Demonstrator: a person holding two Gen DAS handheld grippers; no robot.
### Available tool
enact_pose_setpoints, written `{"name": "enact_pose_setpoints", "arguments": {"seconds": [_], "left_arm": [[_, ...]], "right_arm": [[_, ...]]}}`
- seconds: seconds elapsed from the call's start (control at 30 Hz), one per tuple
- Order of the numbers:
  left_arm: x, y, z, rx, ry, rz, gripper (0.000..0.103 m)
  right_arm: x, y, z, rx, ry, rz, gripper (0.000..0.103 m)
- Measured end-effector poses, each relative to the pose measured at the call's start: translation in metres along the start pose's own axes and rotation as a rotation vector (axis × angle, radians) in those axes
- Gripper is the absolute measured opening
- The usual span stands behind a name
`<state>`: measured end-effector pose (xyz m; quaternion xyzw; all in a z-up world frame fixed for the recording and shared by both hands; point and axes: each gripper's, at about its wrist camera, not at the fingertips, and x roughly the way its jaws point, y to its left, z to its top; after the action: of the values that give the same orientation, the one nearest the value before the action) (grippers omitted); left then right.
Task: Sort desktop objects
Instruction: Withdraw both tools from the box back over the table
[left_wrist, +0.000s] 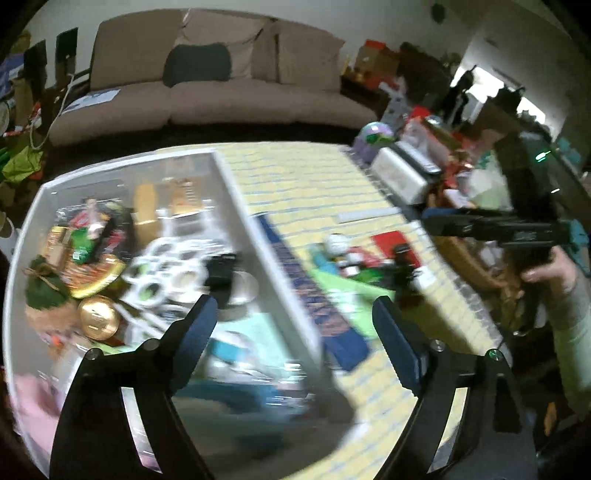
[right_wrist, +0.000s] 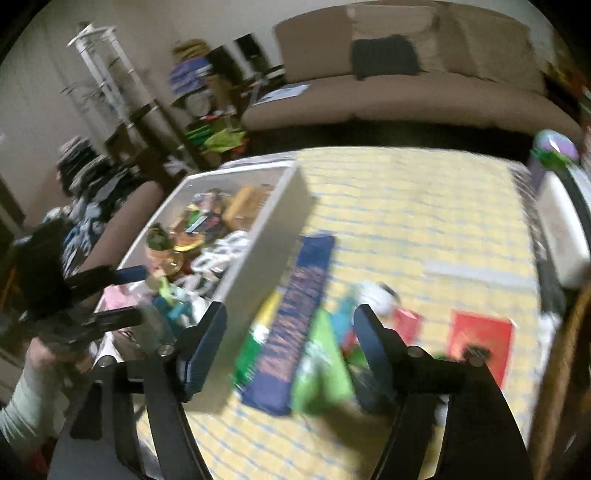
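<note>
A white storage box (left_wrist: 236, 192) full of mixed items stands on the yellow checked tablecloth (left_wrist: 306, 177); it also shows in the right wrist view (right_wrist: 273, 236). Beside it lie a long blue box (left_wrist: 314, 295), a green sheet (left_wrist: 351, 295), a red card (left_wrist: 395, 240) and small toys. My left gripper (left_wrist: 291, 314) is open and empty, hovering over the storage box's right wall. My right gripper (right_wrist: 291, 325) is open and empty above the long blue box (right_wrist: 299, 325) and green sheet (right_wrist: 321, 365). Both views are blurred.
A gold round tin (left_wrist: 98, 317) and white ring-patterned items (left_wrist: 166, 269) lie in the storage box. A white appliance (left_wrist: 399, 177) and clutter line the table's right side. A brown sofa (left_wrist: 207, 81) stands behind. A red card (right_wrist: 480, 343) lies near the right edge.
</note>
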<state>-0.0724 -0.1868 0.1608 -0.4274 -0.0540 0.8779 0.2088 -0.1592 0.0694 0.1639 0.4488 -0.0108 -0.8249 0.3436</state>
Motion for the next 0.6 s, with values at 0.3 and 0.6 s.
{"name": "enact_pose_setpoints", "arguments": {"seconds": [0.3, 0.6], "left_arm": [[0.042, -0.098, -0.038, 0.026, -0.001, 0.072, 0.086], [0.111, -0.141, -0.067, 0.129, 0.025, 0.452, 0.086]], "right_arm": [[-0.03, -0.071, -0.076, 0.12, -0.013, -0.112, 0.074], [-0.029, -0.083, -0.112, 0.229, -0.066, -0.013, 0.074]]}}
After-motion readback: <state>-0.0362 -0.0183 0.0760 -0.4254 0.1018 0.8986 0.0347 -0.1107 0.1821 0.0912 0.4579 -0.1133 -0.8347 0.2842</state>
